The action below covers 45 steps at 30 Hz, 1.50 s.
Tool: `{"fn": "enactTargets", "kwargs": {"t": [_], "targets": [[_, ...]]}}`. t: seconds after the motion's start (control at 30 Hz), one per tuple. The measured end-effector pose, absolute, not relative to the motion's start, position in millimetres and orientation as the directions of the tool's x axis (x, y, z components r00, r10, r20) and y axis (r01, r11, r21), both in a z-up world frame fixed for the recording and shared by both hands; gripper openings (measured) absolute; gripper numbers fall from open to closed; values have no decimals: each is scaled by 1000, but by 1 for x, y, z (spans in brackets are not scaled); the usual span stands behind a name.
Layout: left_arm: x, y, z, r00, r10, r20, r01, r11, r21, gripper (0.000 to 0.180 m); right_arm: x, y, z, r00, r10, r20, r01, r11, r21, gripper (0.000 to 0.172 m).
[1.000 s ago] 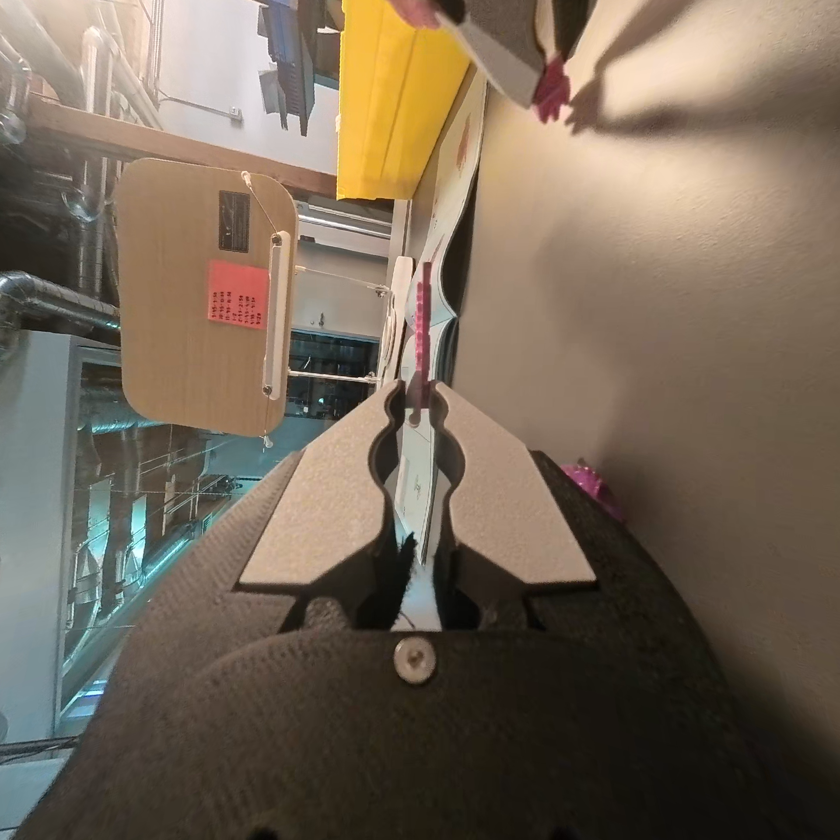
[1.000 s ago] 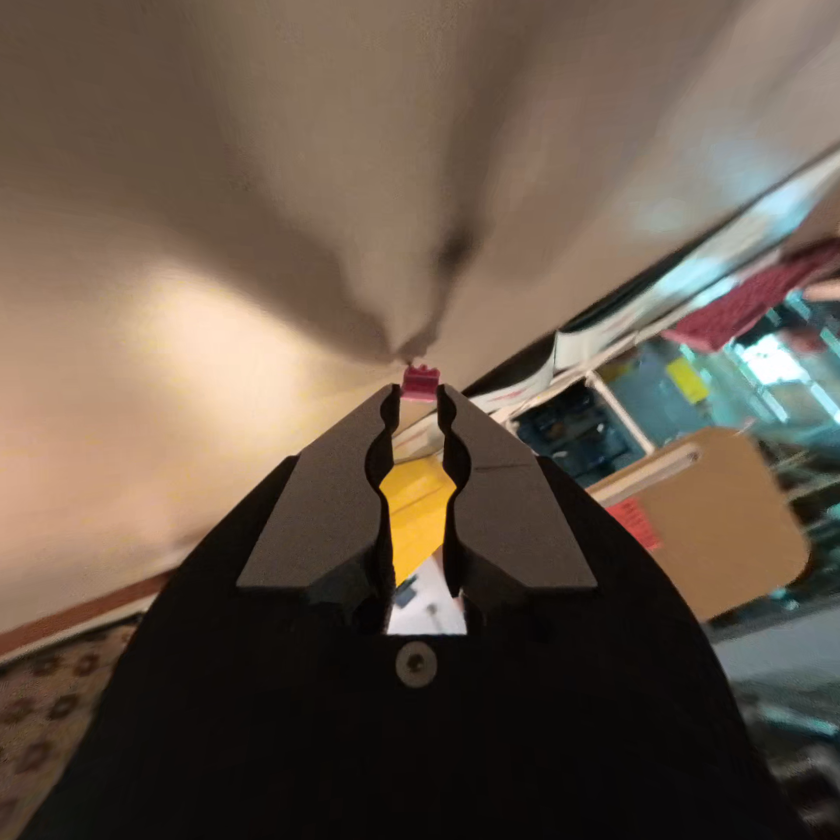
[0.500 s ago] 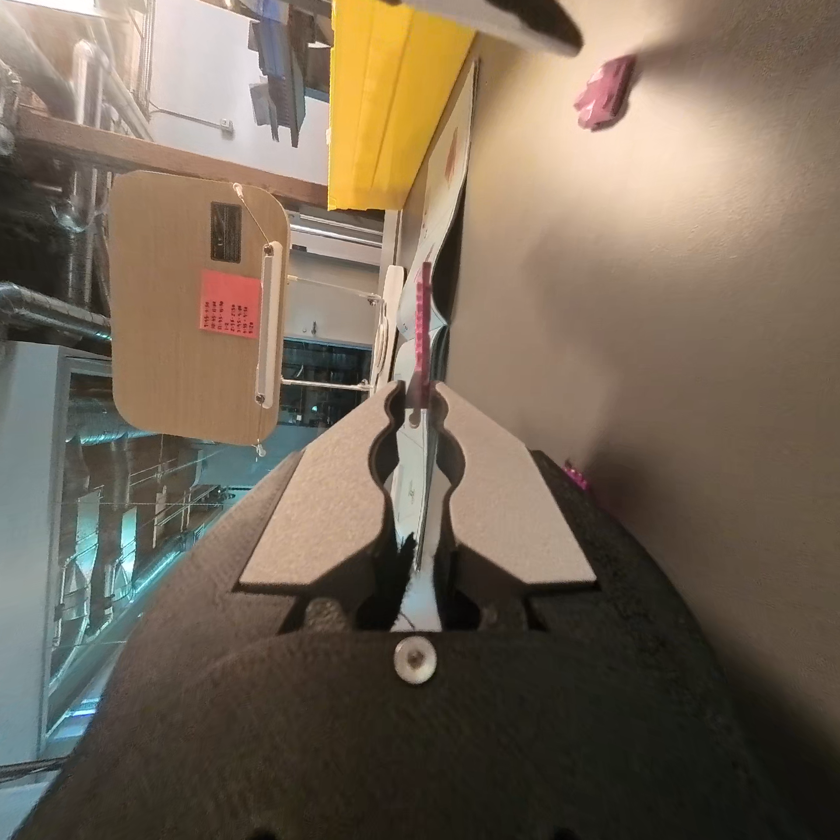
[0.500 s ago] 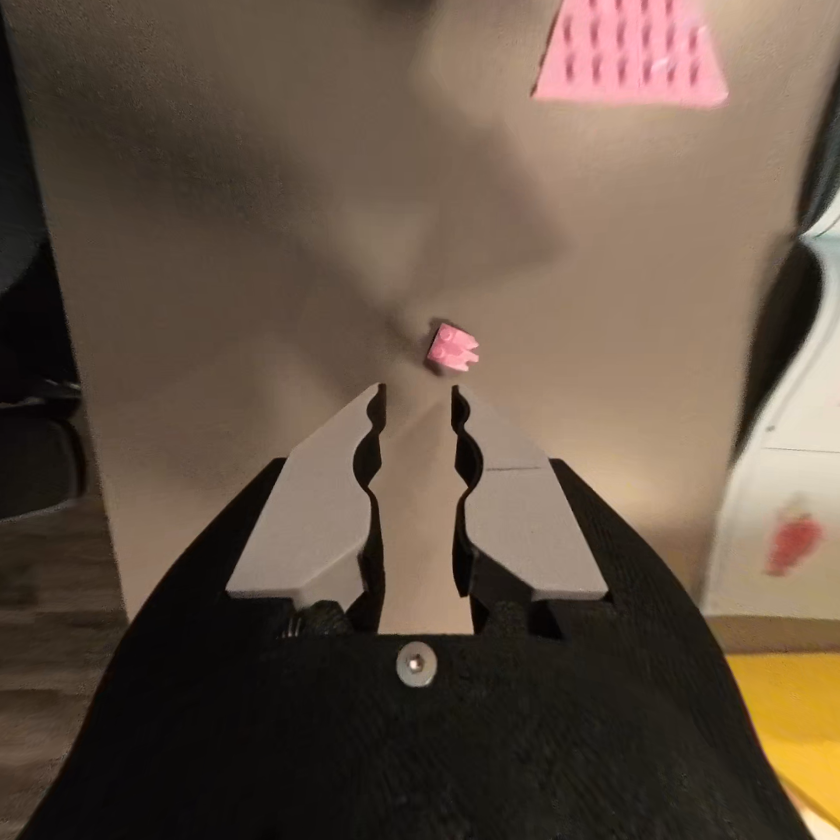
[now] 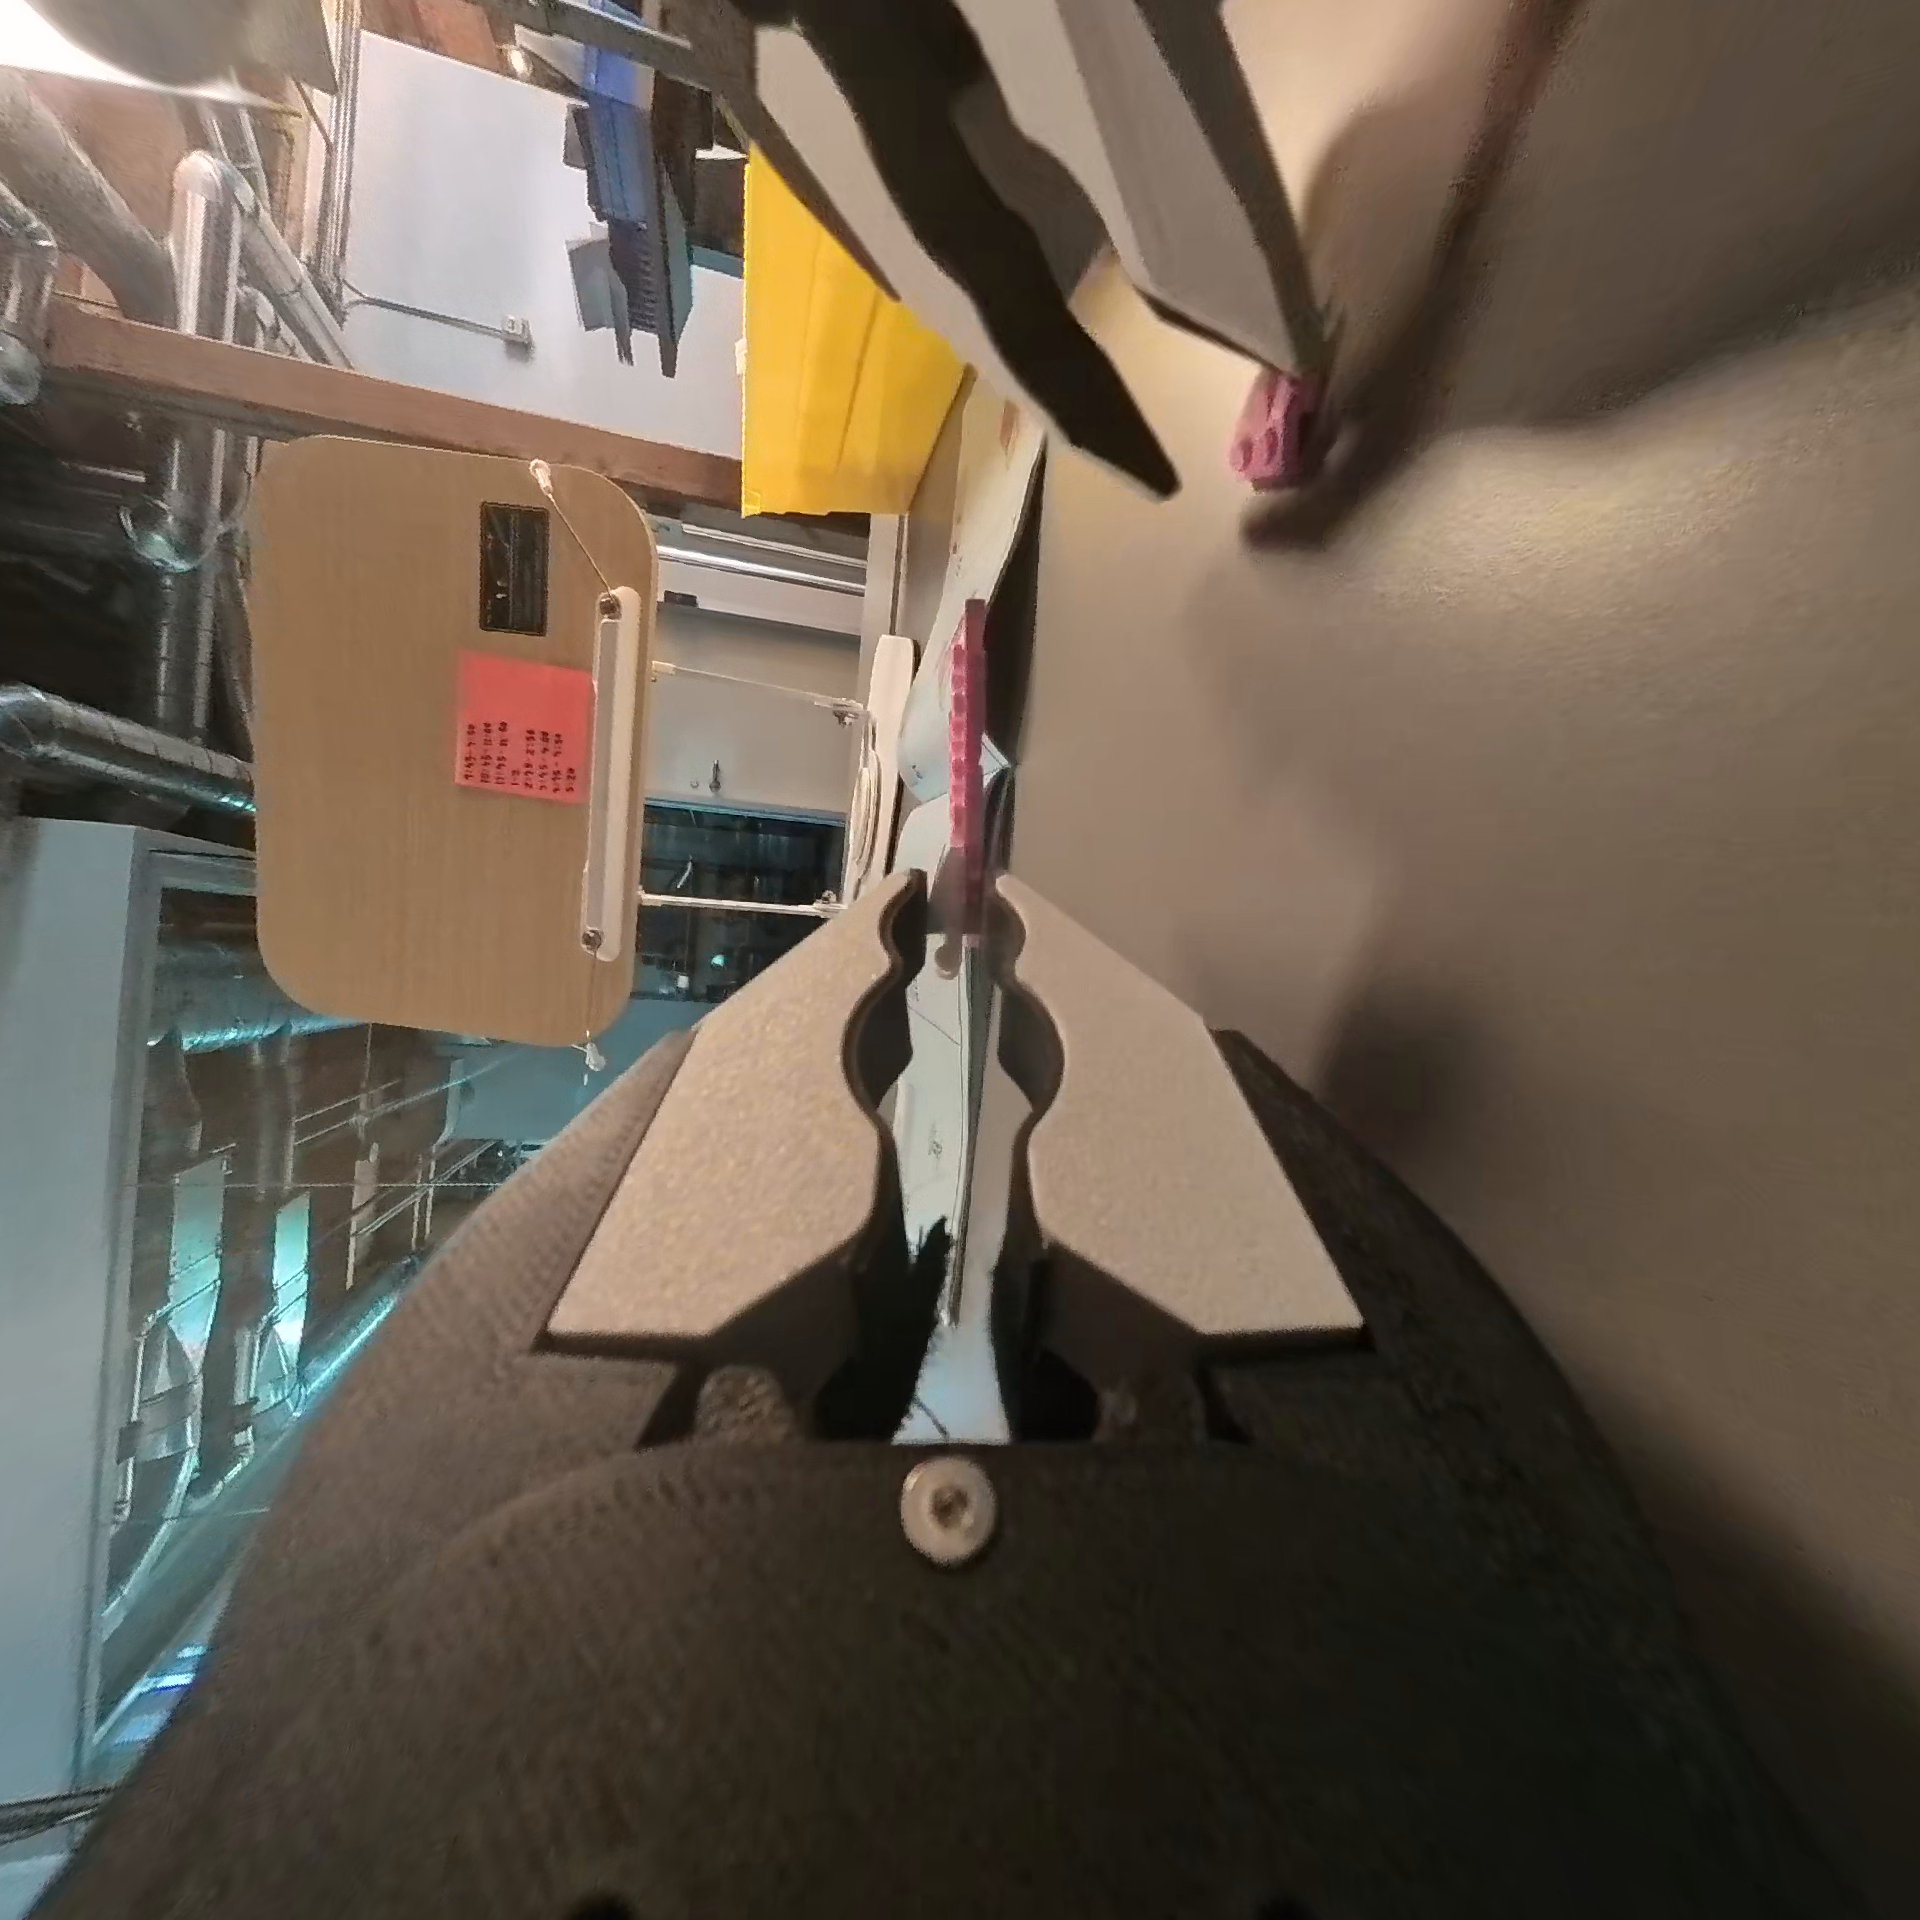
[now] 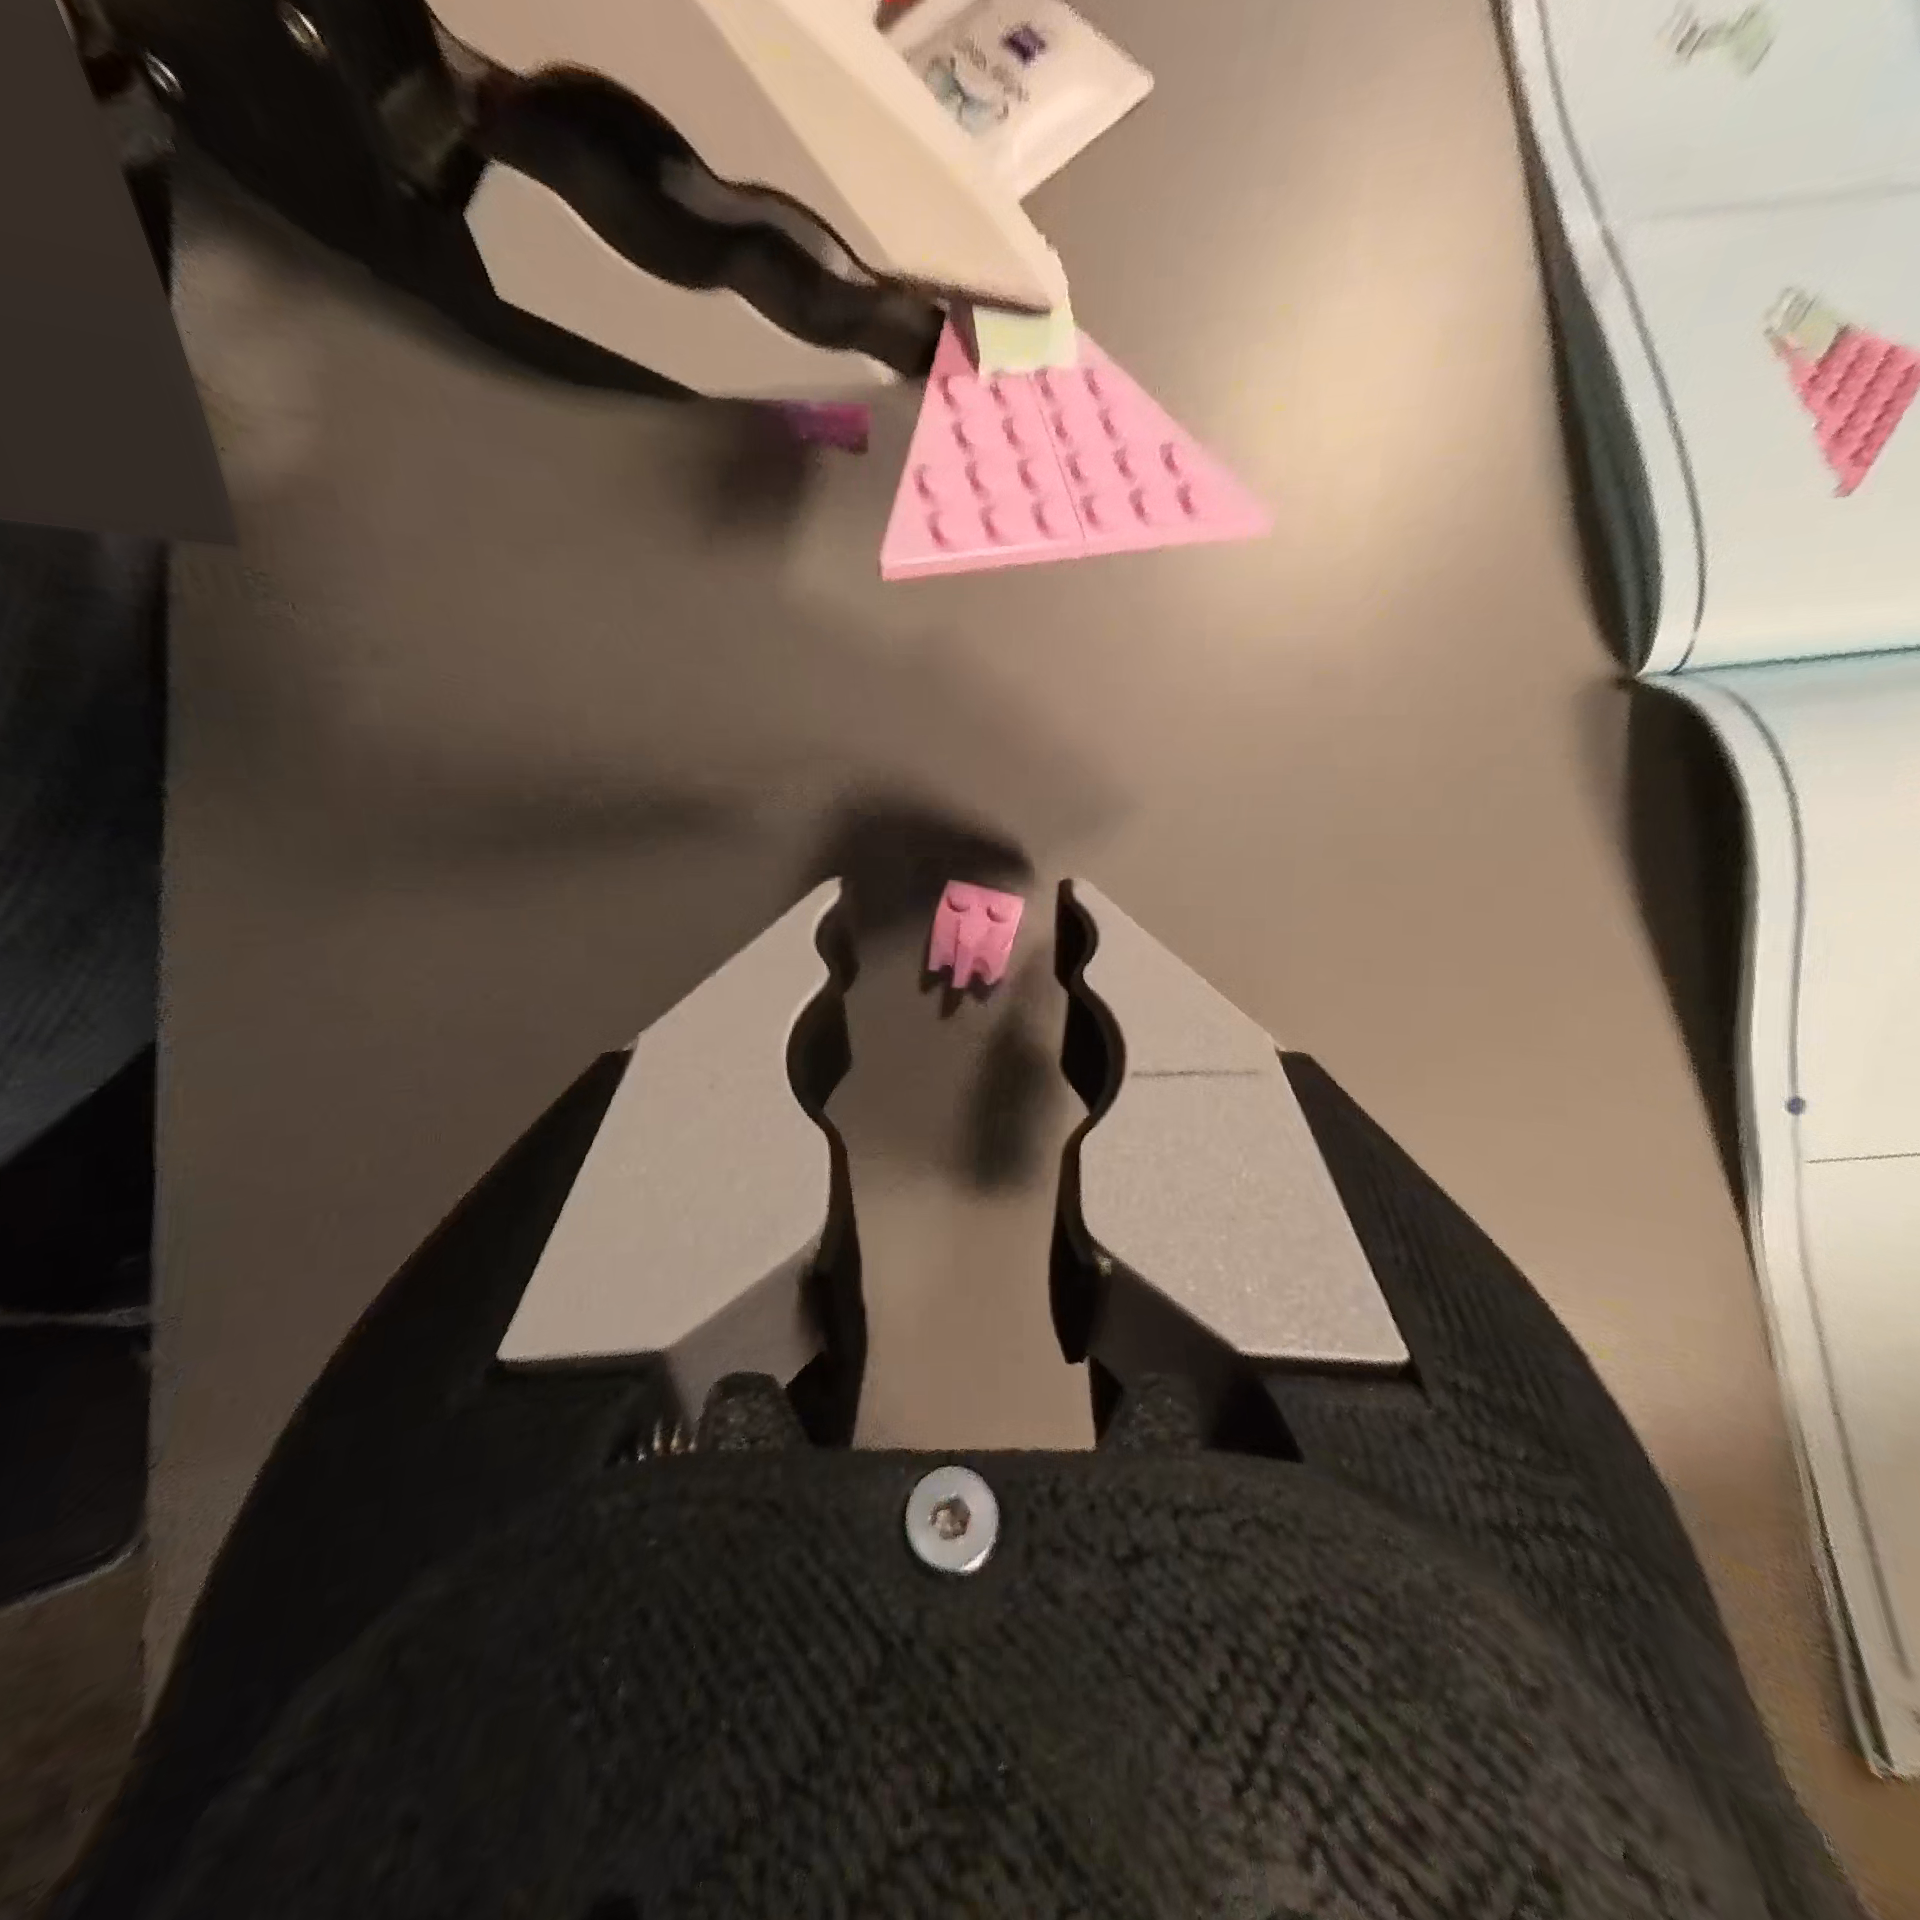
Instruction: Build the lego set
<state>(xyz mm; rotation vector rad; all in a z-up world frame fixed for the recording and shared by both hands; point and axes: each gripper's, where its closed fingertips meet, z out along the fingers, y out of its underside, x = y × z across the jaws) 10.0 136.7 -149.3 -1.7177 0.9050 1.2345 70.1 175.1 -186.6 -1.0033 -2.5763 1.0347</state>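
Straddling small pink brick [image 6: 975,928] with right hand-held gripper [image 6: 951,904] open, untouching; left hand-held gripper [image 5: 961,904] pinching pink plate [image 6: 1060,468] edgewise.

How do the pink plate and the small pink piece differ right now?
Shape: the pink plate is a broad, flat studded wedge; the small pink piece is a tiny block with two studs.
Grasp: the left gripper is shut on the plate's narrow end; the piece sits between the right gripper's open fingers, touching neither.
Support: the plate is held; the piece lies on the grey table.
Both are pink studded bricks.
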Motion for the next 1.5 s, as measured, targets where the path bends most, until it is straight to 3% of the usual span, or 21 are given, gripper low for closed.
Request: {"fn": "enactTargets", "kwargs": {"t": [0.13,0.2,0.37,0.5,0.83,1.5], "targets": [[10,137,-149,256,-88,-963,-892,-405,-200,8,69,179,-195,-745,662,-79,548,541,-637,15],[11,137,-147,252,-82,-964,-897,-393,-201,8,67,185,-189,-759,650,-40,529,579,-621,14],[24,139,-144,207,-75,-975,-935,-310,-175,8,58,159,-117,-818,571,-66,399,482,-780,15],[33,138,-135,175,-37,-984,-953,-257,-160,8,64,143,-121,-872,489,-27,360,604,-711,15],[37,136,-130,153,-14,-988,-961,-233,-146,8,69,135,-124,-907,422,-22,337,691,-640,15],[33,135,-126,168,9,-986,-956,-244,-165,8,64,136,-120,-906,423,-5,336,711,-618,17]]}}
